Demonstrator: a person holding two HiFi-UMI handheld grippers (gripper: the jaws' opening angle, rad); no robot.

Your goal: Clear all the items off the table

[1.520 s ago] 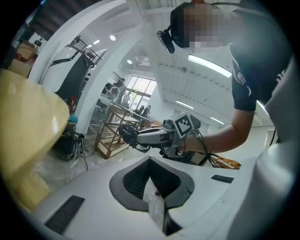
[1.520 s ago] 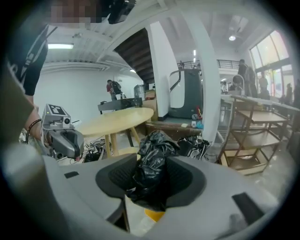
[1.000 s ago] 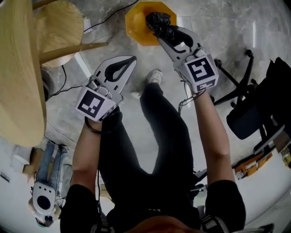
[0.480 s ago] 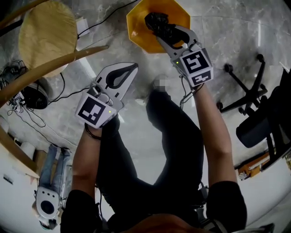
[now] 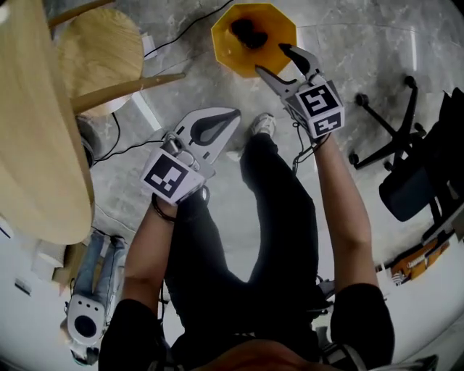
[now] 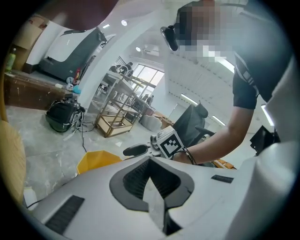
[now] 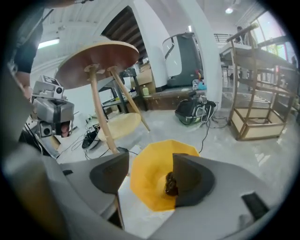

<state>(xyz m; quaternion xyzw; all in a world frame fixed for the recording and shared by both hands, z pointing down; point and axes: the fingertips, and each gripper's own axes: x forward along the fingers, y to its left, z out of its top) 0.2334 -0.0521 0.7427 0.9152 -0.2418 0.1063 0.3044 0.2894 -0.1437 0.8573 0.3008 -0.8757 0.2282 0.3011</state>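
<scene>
The task's thing here is a dark crumpled wad [image 5: 246, 30], which lies inside the yellow octagonal bin [image 5: 279, 22] on the floor at the far side of the scene, well apart from the round wooden desk [image 5: 36, 130] at the left. The right claw [image 5: 272, 59] hangs just above the bin's near rim with its jaws wide apart and opening. In the right gripper view nothing stands between them: the wad [image 7: 171, 183] sits low in the bin [image 7: 147, 180], below the claw [image 7: 150, 174] and clear of both pads. The left claw [image 5: 233, 114] hangs nearer and to the left over the bare floor, and the left gripper view shows its jaws [image 6: 152, 180] pressed together on nothing. The wad looks like scrunched film or a bag (too small to name for sure). I judge it very light, soft and springy, not fragile, and likely to cling to a pad or puff open when let go. If it needed taking up again, a pinch across its thickest bunched middle would suit better than a loose edge.
</scene>
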